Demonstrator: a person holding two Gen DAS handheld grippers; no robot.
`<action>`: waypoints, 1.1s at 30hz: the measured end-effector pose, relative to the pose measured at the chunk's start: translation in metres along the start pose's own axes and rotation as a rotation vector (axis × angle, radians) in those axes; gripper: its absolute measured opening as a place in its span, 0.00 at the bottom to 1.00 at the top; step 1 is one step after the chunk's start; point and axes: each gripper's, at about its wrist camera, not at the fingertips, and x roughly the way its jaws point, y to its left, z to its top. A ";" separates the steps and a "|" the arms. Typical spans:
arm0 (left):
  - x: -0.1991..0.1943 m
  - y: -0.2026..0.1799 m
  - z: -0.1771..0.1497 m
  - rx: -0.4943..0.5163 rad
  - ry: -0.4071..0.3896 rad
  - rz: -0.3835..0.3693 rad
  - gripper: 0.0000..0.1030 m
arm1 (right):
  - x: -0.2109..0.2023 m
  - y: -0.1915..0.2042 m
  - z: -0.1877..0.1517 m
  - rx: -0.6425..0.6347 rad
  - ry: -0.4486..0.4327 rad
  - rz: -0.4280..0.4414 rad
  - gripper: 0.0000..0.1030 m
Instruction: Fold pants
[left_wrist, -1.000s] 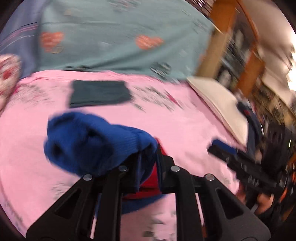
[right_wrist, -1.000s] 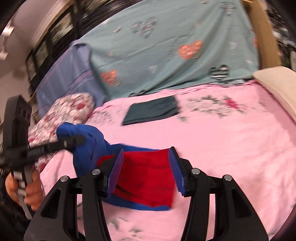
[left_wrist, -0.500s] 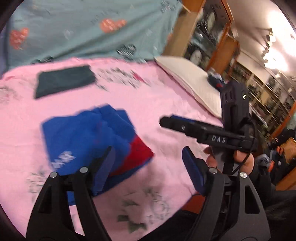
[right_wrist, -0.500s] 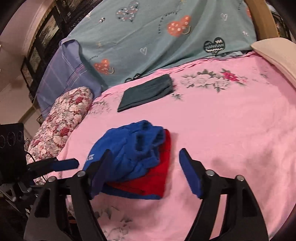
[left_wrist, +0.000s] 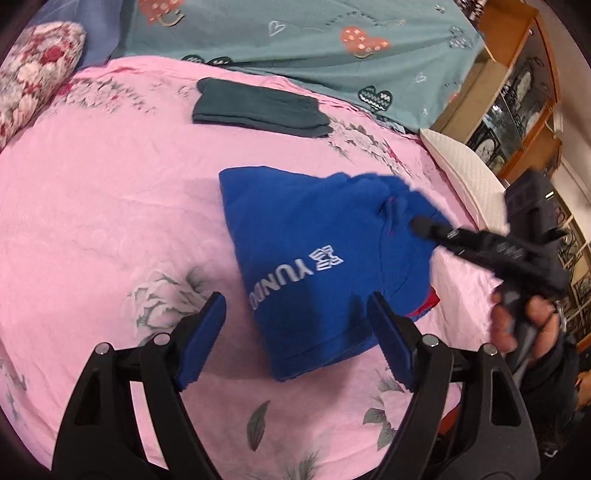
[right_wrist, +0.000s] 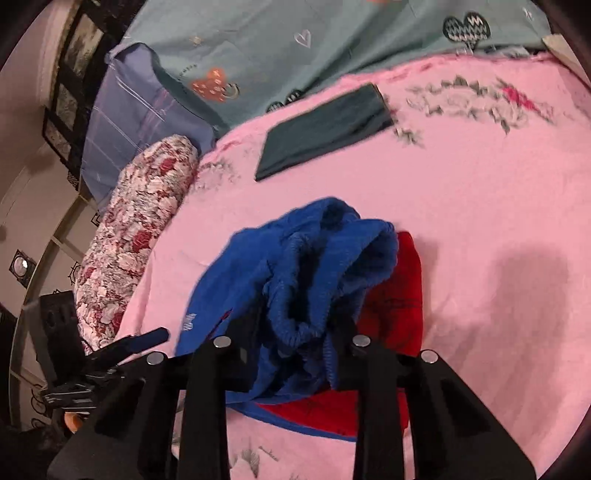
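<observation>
On the pink bed (left_wrist: 92, 206), the left gripper (left_wrist: 295, 332) hovers with jaws spread wide, empty, over the near edge of the blue pants (left_wrist: 317, 258). The right gripper (right_wrist: 291, 343) has its jaws clenched on bunched blue fabric.

Both wrist views look down along their fingers at the pink bed (left_wrist: 92, 192), close over the blue pants (left_wrist: 317, 258) (right_wrist: 295, 266); each shows the dark folded cloth (left_wrist: 258, 109) (right_wrist: 325, 129) near the frame's top.
</observation>
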 end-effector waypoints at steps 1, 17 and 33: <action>0.001 -0.005 -0.001 0.023 -0.007 0.009 0.78 | -0.011 0.006 0.001 -0.008 -0.014 0.001 0.27; 0.003 -0.037 0.007 0.159 -0.039 0.054 0.85 | -0.054 0.008 0.003 -0.082 -0.119 -0.177 0.52; 0.028 -0.056 -0.005 0.249 0.013 0.024 0.87 | 0.012 0.002 0.001 -0.062 0.038 -0.173 0.45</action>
